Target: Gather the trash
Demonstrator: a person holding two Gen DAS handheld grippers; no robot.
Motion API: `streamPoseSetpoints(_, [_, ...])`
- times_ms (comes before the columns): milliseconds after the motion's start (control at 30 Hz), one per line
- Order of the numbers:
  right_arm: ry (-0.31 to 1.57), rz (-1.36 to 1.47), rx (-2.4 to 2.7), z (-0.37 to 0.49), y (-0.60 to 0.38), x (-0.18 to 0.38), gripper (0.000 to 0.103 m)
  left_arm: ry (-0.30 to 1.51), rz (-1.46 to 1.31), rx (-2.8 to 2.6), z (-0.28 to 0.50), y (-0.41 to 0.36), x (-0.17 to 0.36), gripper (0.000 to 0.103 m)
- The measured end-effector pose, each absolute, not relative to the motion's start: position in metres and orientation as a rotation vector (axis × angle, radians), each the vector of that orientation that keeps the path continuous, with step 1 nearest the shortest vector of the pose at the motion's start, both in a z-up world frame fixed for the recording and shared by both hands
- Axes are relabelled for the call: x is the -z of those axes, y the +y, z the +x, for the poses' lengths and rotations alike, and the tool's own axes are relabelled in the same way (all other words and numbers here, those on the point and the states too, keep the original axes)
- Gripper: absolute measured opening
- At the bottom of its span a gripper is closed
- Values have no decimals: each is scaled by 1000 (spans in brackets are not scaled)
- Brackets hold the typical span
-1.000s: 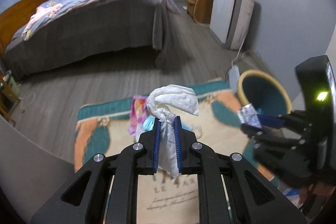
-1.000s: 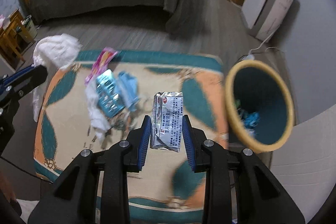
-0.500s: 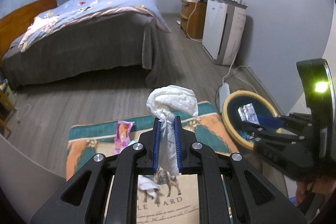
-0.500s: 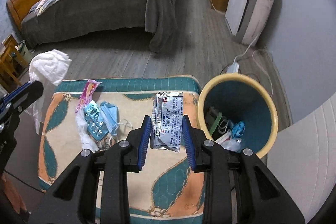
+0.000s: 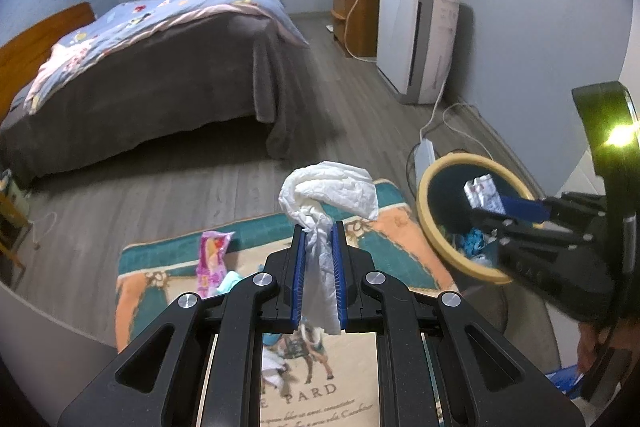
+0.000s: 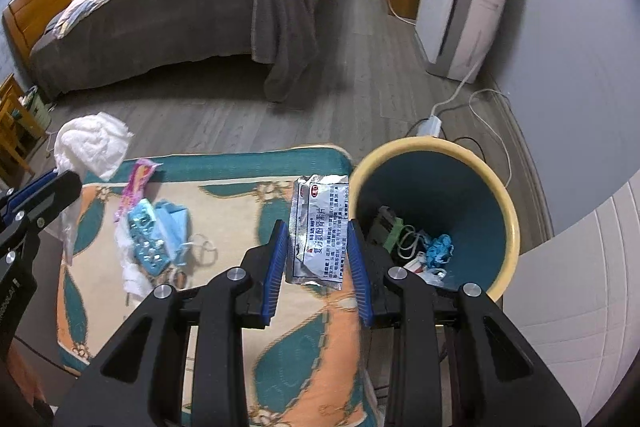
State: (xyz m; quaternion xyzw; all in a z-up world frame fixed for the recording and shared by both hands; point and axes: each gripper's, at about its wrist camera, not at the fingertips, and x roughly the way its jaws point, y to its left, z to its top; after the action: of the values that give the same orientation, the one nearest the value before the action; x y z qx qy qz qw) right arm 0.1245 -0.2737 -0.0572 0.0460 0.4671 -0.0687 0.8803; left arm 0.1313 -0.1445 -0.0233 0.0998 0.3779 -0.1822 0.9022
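Tissue crumpled, white; foil sachet silver, printed txt.

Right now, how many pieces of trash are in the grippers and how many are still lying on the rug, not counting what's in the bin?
Held in the grippers: 2, a white tissue and a silver packet.
Still on the rug: 4, a pink wrapper, a pill sheet, a blue mask and a white scrap.
Total: 6.
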Motion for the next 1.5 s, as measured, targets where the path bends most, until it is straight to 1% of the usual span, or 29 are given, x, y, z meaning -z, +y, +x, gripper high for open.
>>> streamPoseSetpoints(400, [1002,102,208,126,-332,77,30,817,270,423,148,-203,48,14])
streamPoseSetpoints(767, [1036,102,269,121,-383,100,30,853,274,483,159,-249,71,14])
streamPoseSetpoints(1067, [1061,173,317,109,-430,117,30,912,272,609,162,-290,106,14])
streamPoseSetpoints(1300, [1096,227,360,105,-450,134,30,916,313,665,159,-330,130,14])
streamPoseSetpoints(1500, [1061,259,381,105,-460,134,30,888,303,693,155,-347,134,14])
